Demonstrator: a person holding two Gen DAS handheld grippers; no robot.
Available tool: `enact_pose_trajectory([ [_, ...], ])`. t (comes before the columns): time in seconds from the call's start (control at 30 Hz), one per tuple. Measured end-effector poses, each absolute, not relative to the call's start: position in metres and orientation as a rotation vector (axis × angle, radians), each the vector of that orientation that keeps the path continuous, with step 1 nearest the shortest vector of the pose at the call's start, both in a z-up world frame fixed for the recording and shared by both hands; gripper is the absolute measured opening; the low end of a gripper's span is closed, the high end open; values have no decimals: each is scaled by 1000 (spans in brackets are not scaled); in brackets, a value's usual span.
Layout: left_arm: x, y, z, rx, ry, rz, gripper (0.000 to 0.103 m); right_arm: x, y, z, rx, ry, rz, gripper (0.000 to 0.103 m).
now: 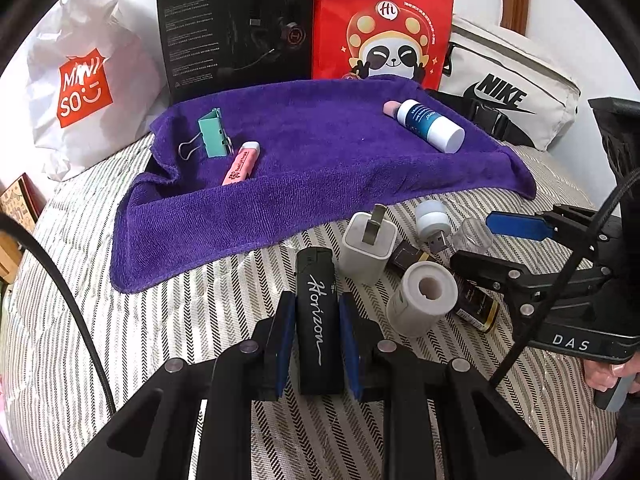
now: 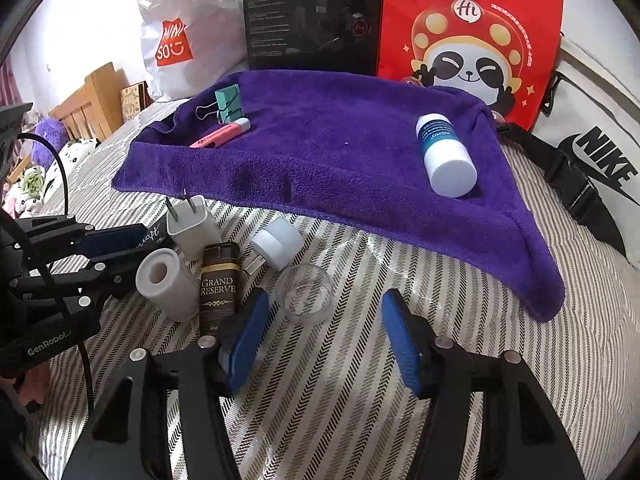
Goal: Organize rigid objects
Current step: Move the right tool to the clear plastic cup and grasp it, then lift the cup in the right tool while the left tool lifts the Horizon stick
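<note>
Left hand-held gripper (image 1: 313,336): blue pads clamped on the flanks of the black lighter (image 1: 318,320), which lies lengthwise between them on the striped bed cover (image 1: 168,320). Matte, slab-sided body; flat faces should give a square, non-slip hold.

Right hand-held gripper (image 2: 320,332): jaws apart, nothing between the pads. The clear glass cup (image 2: 305,292) sits just ahead of the fingertips, upright, smooth and round. Best approach, I judge: centre the jaws on its wall before closing, since glass could skid sideways on woven fabric.

Clustered beside it: white paper roll (image 2: 166,282) on its side, dark "Grand Reserve" lighter (image 2: 219,280), white plug charger (image 2: 192,230) prongs up, small white USB light (image 2: 276,246).

Farther: purple terry towel (image 2: 340,152), soft and rumpled, carrying a mint binder clip (image 2: 228,104), pink highlighter (image 2: 222,134) and white bottle (image 2: 448,156). Likely destination.
</note>
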State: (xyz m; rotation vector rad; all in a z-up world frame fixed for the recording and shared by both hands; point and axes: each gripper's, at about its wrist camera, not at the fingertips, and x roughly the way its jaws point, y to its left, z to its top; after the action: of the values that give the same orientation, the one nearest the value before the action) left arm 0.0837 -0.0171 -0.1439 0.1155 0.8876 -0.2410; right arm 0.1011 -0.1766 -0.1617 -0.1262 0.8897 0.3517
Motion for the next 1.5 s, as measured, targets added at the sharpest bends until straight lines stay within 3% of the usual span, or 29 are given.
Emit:
enact_pose_trajectory([
  [0.3,84,-17,-144,120,887,-238,22,101,-174,-162,-128,887,351,59],
  [0.33,84,-17,-144,118,887,-239,22,101,-174,-161,-126,885,358,55],
  [0.4,84,-17,-144,116,887,-240,22,100,-174,-160,-127,877,363,33],
  [0.47,84,-16,-144,114,887,-241,22,99,-174,-159,-129,871,358,27],
  [1.5,83,-17,-142,132,910,-252,21,97,-173,-162,-137,869,356,28],
])
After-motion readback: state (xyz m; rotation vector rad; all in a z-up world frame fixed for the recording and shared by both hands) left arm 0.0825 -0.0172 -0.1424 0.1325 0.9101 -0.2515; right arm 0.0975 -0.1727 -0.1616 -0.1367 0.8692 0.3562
